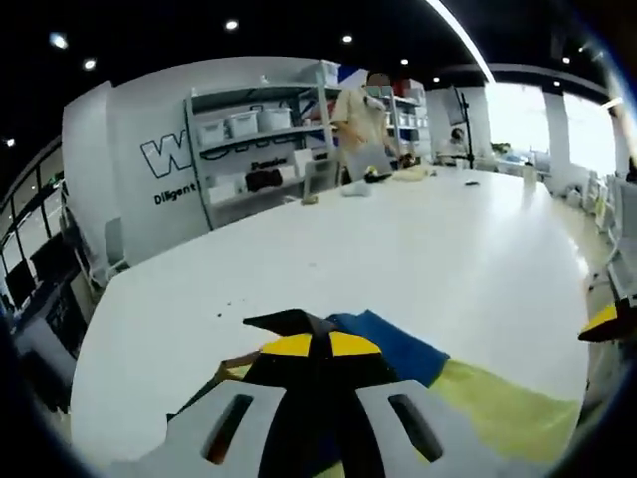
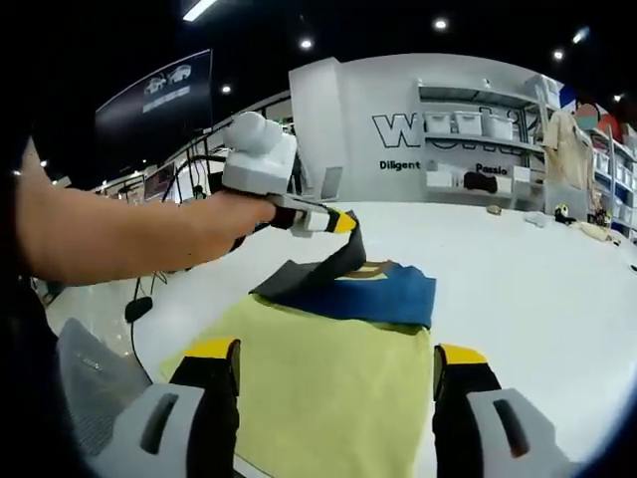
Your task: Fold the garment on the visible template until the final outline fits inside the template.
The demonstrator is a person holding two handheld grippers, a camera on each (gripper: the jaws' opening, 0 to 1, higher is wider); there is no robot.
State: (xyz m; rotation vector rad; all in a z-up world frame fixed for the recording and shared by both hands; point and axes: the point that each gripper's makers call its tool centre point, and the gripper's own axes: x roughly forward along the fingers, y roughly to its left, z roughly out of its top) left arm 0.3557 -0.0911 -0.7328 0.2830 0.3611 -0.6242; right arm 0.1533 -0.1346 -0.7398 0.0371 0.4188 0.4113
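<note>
A blue and dark grey garment (image 2: 370, 291) lies on the far end of a yellow-green template (image 2: 328, 388) on the white table (image 2: 537, 289). In the right gripper view a hand holds my left gripper (image 2: 343, 223) above the garment's far left part, shut on a dark grey corner (image 2: 343, 261) and lifting it. My right gripper (image 2: 336, 363) is open over the template's near edge, jaws wide apart with nothing between them. In the left gripper view my left gripper (image 1: 318, 344) pinches dark fabric, the blue garment (image 1: 403, 351) and template (image 1: 513, 413) lie to its right, and a yellow tip of my right gripper (image 1: 603, 324) shows at the right edge.
The white table (image 1: 418, 249) stretches far ahead. At its far end a person (image 1: 360, 124) stands by small items (image 1: 408, 175). Grey shelves with white bins (image 1: 254, 129) line the wall behind. A black cable (image 2: 137, 304) hangs off the table's left side.
</note>
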